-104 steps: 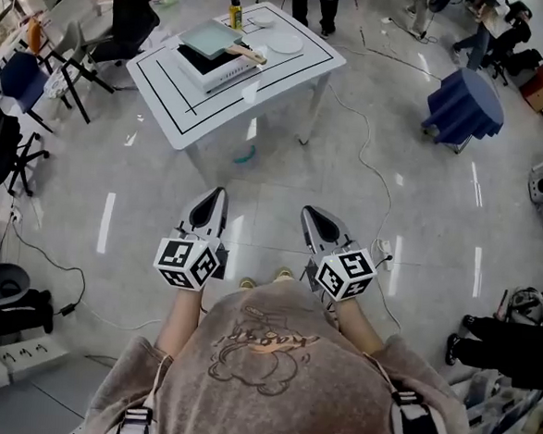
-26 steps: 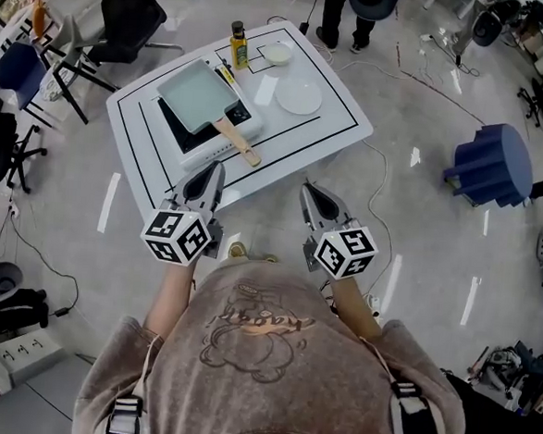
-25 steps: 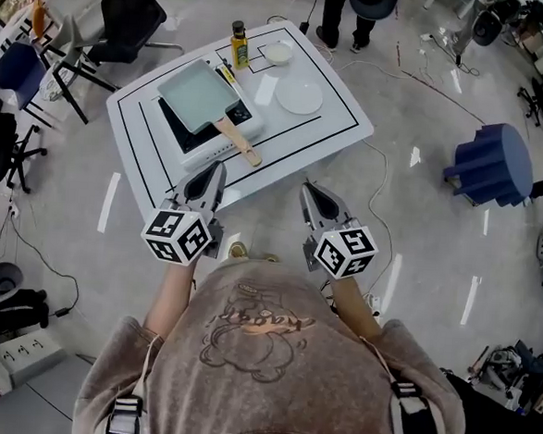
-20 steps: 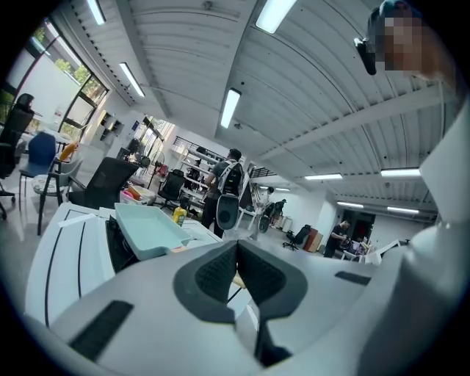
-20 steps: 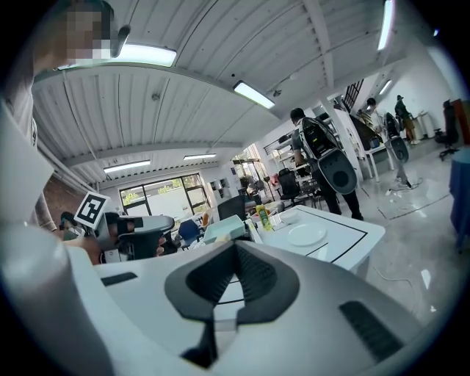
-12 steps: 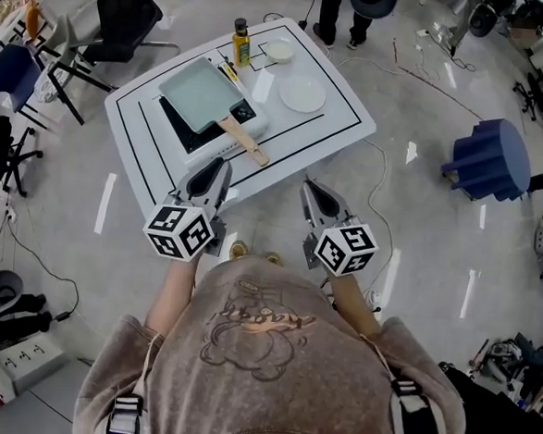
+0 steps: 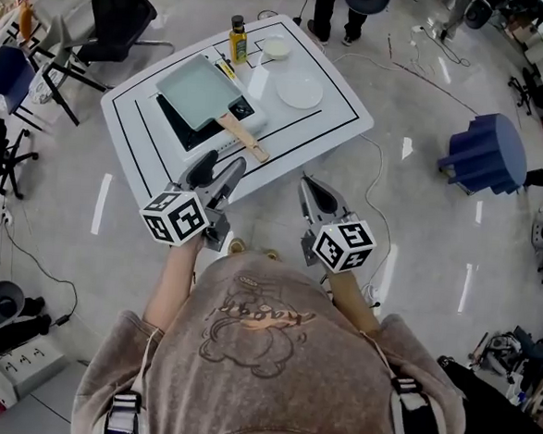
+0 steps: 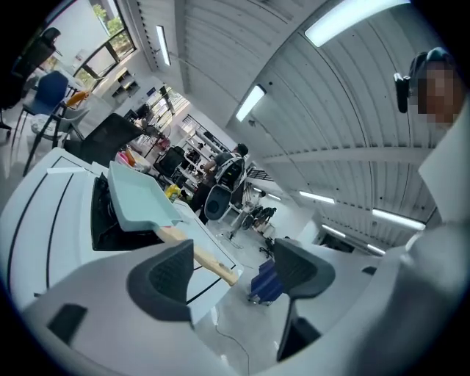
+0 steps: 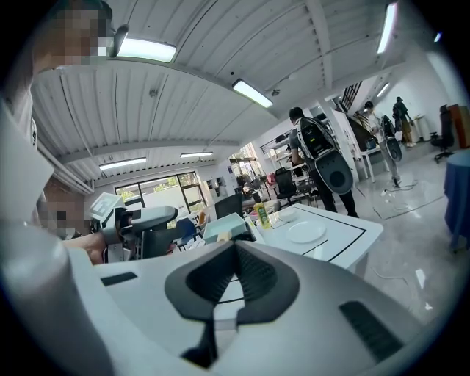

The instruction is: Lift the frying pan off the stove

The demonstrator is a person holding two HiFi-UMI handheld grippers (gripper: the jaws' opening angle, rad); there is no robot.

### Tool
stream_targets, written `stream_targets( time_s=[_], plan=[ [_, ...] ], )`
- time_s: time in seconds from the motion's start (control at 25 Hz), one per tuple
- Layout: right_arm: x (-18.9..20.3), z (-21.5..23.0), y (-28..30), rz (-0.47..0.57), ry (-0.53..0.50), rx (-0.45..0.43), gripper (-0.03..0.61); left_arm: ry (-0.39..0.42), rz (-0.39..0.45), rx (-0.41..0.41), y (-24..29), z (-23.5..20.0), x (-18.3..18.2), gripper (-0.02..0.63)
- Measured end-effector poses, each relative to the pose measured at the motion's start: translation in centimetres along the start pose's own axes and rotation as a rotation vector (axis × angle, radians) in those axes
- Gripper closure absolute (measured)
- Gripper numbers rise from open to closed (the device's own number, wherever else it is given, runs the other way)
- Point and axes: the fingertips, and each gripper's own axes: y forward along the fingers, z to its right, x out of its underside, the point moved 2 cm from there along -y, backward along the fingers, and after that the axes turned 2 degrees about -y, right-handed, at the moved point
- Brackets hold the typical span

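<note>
**Reach begun, pan not yet taken**

Jaws of the left gripper (image 7: 221, 169) stood spread wide, having just been opening, with nothing between the pads. Ahead of those fingertips, near but apart, lay the free end of the light wooden handle (image 7: 243, 137). In the left gripper view it showed in line with the gap, beyond the pads rather than inside them. The right gripper (image 7: 309, 188) had its jaws pressed together on nothing and hung level beside the left one, short of the table edge.

Farther out along the handle sat the pale green rectangular frying pan (image 7: 199, 90), flat on the black portable stove (image 7: 173, 121). By my reading, then, the approach was made and the left jaws were readied, while closing on the handle and the lift itself were both left to do.

Stove and pan rested on a white table (image 7: 340, 100) marked with black lines. Beyond the right fingertips it also carried a white round plate (image 7: 300, 91), and farther off a small white bowl (image 7: 277, 48) and a yellow bottle (image 7: 237, 40).

Around the table spread a grey polished floor (image 7: 419, 231) with loose cables. A blue draped stool (image 7: 487, 152) stood well off to the right of the grippers, and black office chairs (image 7: 128, 11) far out to their left.
</note>
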Motion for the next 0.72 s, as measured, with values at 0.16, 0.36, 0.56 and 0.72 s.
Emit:
stream_targets(
  time_s=[0.16,0.36,0.56,0.72],
  plan=[
    [0.1,0.0,0.1,0.000,0.003,0.007,0.578,-0.012,-0.024,-0.003,1.0,-0.8,0.4,0.253],
    [0.1,0.2,0.1,0.002,0.006,0.019,0.578,-0.048,-0.047,-0.009,2.7,-2.1,0.7,0.244],
    [0.2,0.8,-0.4,-0.003,0.011,0.041,0.578,-0.104,-0.073,-0.030,4.8,-3.9,1.4,0.242],
    [0.4,1.4,-0.6,-0.007,0.014,0.060,0.578,-0.127,-0.092,-0.038,6.2,-4.9,2.0,0.242]
  ],
)
